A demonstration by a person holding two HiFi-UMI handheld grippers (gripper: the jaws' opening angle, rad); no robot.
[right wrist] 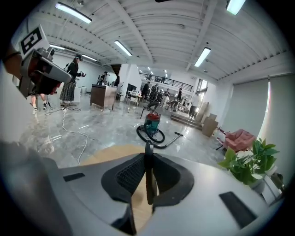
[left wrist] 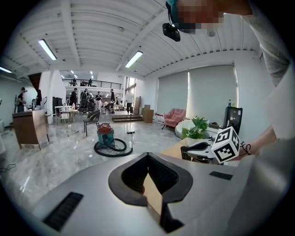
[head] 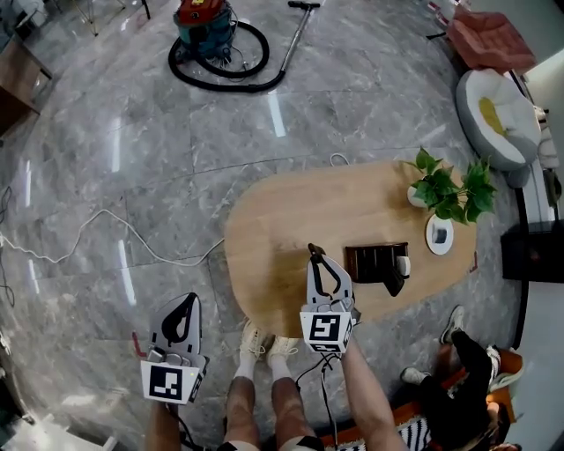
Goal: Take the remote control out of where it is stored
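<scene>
My right gripper (head: 314, 252) is held over the near part of the oval wooden table (head: 282, 211), left of a dark brown storage box (head: 374, 261). In the right gripper view its jaws (right wrist: 148, 154) are shut on a thin dark object seen edge-on, apparently the remote control (right wrist: 148, 179), which sticks out past the tips. A white item (head: 403, 264) and a black item (head: 394, 284) sit at the box's right end. My left gripper (head: 189, 299) hangs over the floor left of the table, shut and empty (left wrist: 147, 157).
A potted plant (head: 451, 189) and a white round dish (head: 439, 234) stand at the table's right end. A vacuum cleaner (head: 207, 26) with its hose lies on the marble floor beyond. A white cable (head: 106, 220) crosses the floor at left. A seated person (head: 463, 374) is at bottom right.
</scene>
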